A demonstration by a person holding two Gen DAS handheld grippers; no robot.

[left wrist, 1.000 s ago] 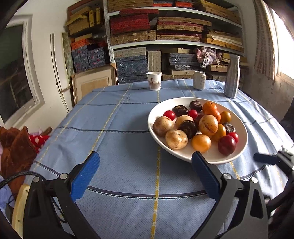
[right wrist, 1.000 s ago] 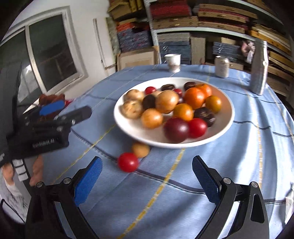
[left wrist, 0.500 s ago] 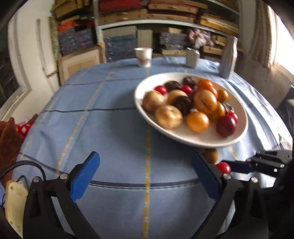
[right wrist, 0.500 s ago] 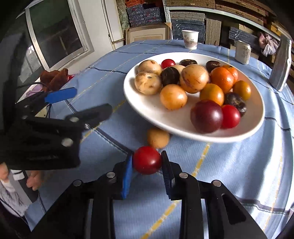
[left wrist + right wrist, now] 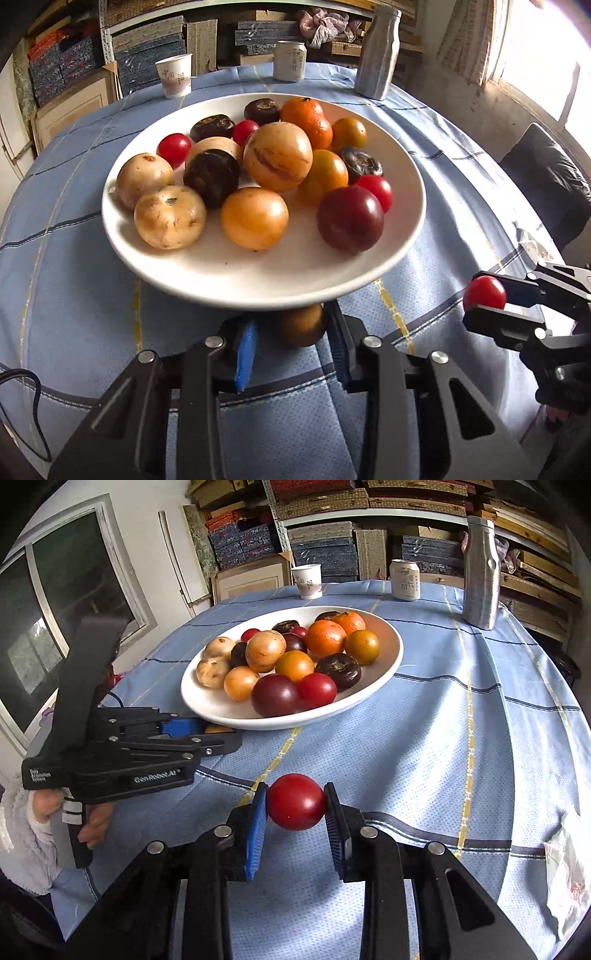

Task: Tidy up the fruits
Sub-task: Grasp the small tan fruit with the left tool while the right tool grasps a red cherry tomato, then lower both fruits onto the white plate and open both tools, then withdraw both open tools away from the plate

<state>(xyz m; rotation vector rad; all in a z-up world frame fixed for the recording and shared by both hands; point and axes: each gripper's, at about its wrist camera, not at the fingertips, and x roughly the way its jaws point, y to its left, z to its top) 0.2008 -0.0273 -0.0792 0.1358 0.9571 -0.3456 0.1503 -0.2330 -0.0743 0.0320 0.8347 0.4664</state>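
Red tomato (image 5: 295,802): small, round, glossy; clamped between the blue pads (image 5: 255,834) of the right gripper (image 5: 295,814), jaws drawn in tight on its two sides; held off the tablecloth, near the plate's front edge.

Brown-yellow fruit (image 5: 302,324): round, on the cloth, tucked partly under the plate's near rim; sits between the fingers of the left gripper (image 5: 291,354), whose jaws have just closed in on it; right pad against it, contact on the left pad cannot be told.

White plate (image 5: 266,275): shallow, mid-table, heaped with tan, orange, dark brown, dark red and small red fruits.

Blue checked tablecloth (image 5: 424,738): covers the round table.

Far edge: paper cup (image 5: 306,580), drink can (image 5: 405,579), silver bottle (image 5: 481,592), standing apart in a row.

Hand (image 5: 92,825), pale fleecy sleeve: grips the left gripper's handle.
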